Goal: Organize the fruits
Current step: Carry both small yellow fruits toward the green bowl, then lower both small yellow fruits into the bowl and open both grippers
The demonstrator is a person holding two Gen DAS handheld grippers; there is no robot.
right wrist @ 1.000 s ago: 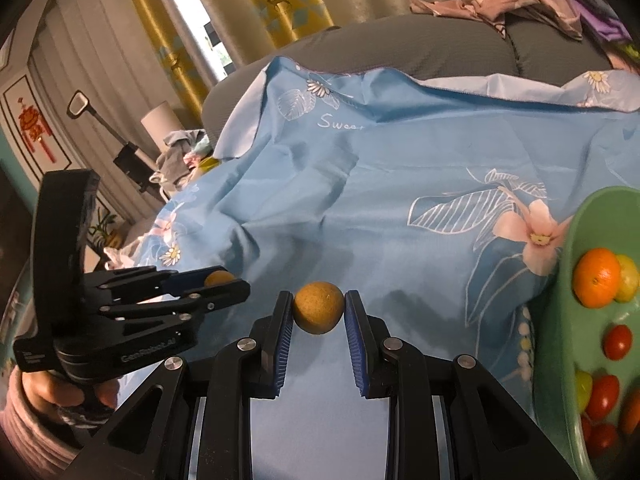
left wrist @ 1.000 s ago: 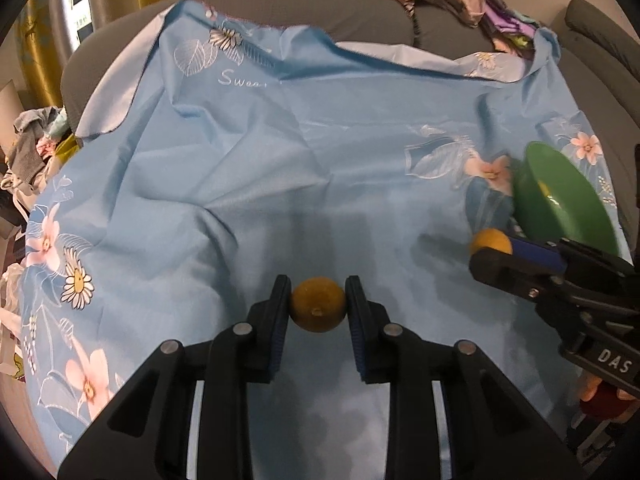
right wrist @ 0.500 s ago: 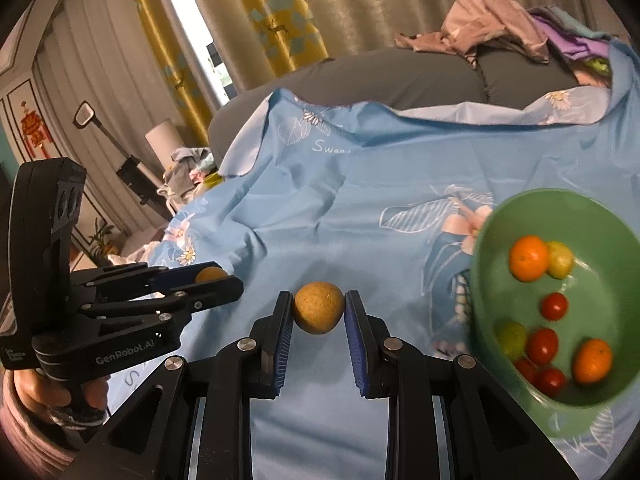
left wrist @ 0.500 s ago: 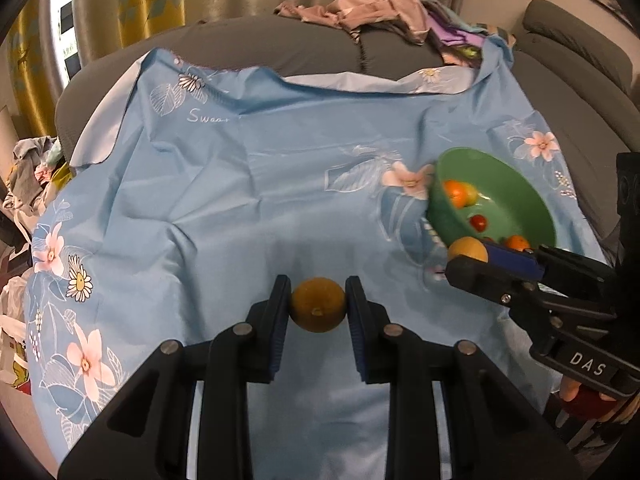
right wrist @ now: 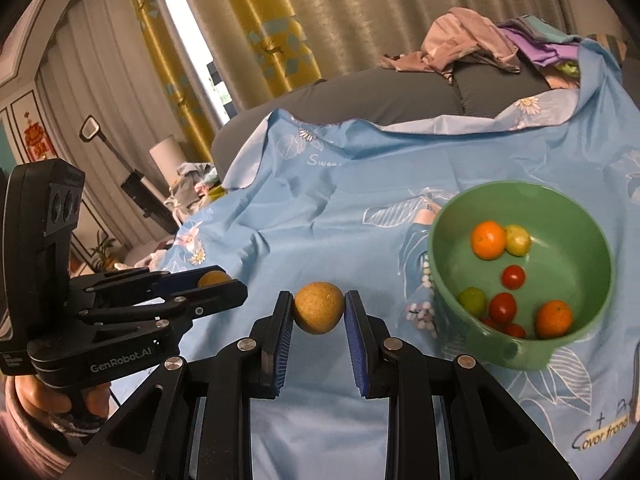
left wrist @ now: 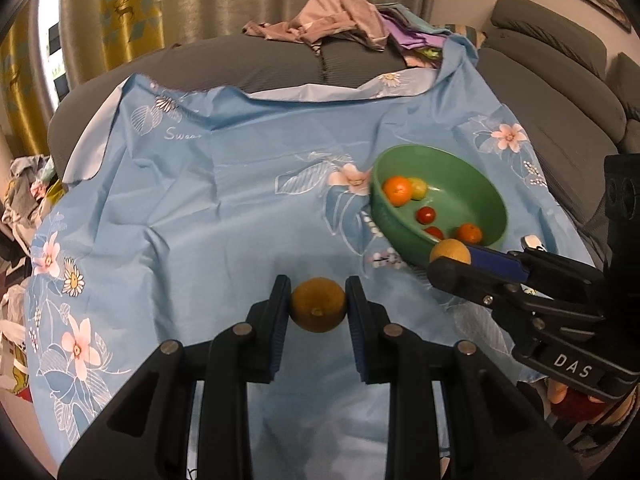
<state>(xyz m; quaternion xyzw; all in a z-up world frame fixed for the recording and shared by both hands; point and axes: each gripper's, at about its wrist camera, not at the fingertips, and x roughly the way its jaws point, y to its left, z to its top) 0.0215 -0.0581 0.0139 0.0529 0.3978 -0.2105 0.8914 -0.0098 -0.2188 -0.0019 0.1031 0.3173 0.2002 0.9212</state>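
Each tool grasps one brown fruit above the blue cloth: left tool (left wrist: pixel 319 306), fruit (left wrist: pixel 318 305); right tool (right wrist: pixel 319 308), fruit (right wrist: pixel 319 307), poised beside the green bowl (right wrist: pixel 576 344), likely for dropping in.

Bare blue floral cloth (left wrist: pixel 224 216) lies open ahead and left. The green bowl (right wrist: pixel 576 216) blocks the right; the heap of clothes (left wrist: pixel 340 16) crowds the far edge.
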